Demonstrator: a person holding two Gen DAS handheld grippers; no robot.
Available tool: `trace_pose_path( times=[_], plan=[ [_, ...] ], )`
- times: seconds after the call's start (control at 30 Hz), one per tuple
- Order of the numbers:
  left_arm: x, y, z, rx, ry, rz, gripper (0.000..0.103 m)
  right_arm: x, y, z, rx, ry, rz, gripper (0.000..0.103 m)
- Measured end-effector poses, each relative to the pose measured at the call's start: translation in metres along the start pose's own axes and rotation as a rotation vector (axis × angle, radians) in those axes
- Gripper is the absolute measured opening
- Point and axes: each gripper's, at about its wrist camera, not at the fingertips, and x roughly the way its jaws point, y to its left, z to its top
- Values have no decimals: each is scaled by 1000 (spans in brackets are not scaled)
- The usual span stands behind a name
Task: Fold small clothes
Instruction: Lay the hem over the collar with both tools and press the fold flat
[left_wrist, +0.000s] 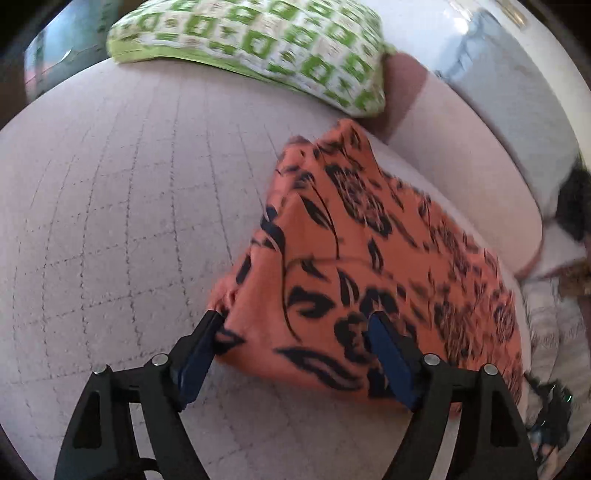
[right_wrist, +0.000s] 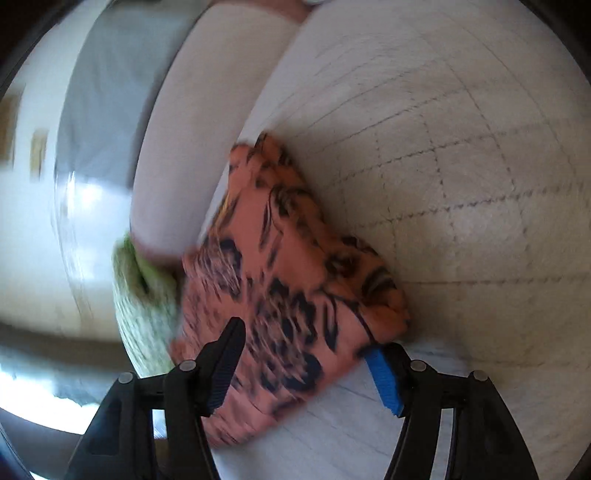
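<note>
1. Orange floral garment (left_wrist: 354, 266) lying on the quilted pink sofa seat (left_wrist: 122, 206), bunched into a rough folded block toward the seat's back edge, just beside the backrest cushion (left_wrist: 461, 162).
2. Left gripper (left_wrist: 297, 325) spread wide, jaws released; near corner of the cloth sitting between the fingers, pads not pinching it.
3. Right gripper (right_wrist: 304, 341) likewise spread, nothing clenched; cloth edge lying between the fingers, the blue pad (right_wrist: 384, 380) just beside the hem, contact hard to tell through the blur.
4. Likely step in hand: letting go of a finished fold and setting the bundle down.
5. Best done by backing both grippers straight out along the seat, jaws kept wide, so no pad drags a layer open.
6. Worth checking before leaving: edges look uneven and the top layer puffed up, so a light flattening press toward the seat's front edge may be needed.
7. Risk: the fabric looks thin and slippery, apt to slide off its own fold if nudged sideways.
8. Green-and-white checked pillow (left_wrist: 258, 48) resting at the seat's far end, apart from the garment; no need to disturb it.
</note>
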Motion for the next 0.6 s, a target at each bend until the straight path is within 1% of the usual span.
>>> trace_pose_path(
  times=[0.03, 0.07, 0.1, 0.13, 0.17, 0.2, 0.3, 0.33, 0.4, 0.47, 0.5, 0.53, 0.57, 0.6],
  plan=[
    [1, 2, 2, -33, -6, -12, 59, 7, 1, 1, 14, -6, -21, 68],
    [5, 5, 7, -47, 19, 9, 13, 12, 2, 3, 39, -13, -26, 52],
    [8, 10, 13, -93, 56, -15, 13, 18, 5, 4, 28, 1, -35, 29],
    [9, 13, 18, -111, 61, -21, 13, 21, 8, 7, 18, 15, -34, 12],
    [1, 11, 21, -97, 46, -25, 12, 17, 12, 11, 5, 12, -37, 12],
    [-15, 4, 22, -63, 10, -31, 11, 3, 15, 18, -17, 6, -28, 12],
    [-69, -7, 13, -6, -84, -68, 10, -44, 56, 7, -151, -66, 17, 9],
    [-87, -9, 6, 0, -104, -87, 10, -57, 64, 1, -179, -73, 27, 9],
    [-119, -1, -16, 4, -125, -99, 10, -89, 75, -18, -242, -89, 43, 9],
    [-139, 16, -45, -10, -124, -95, 11, -117, 63, -38, -244, -88, 66, 9],
    [-141, 25, -59, -21, -114, -84, 13, -127, 52, -51, -246, -79, 58, 9],
    [-137, 42, -78, -23, -84, -57, 20, -130, 39, -64, -275, -61, 21, 14],
    [-125, 53, -92, -21, -40, -21, 37, -127, 23, -73, -296, -36, -20, 16],
    [-106, 69, -106, -39, 46, 16, 46, -115, -4, -78, -277, 12, -91, 22]
  ],
)
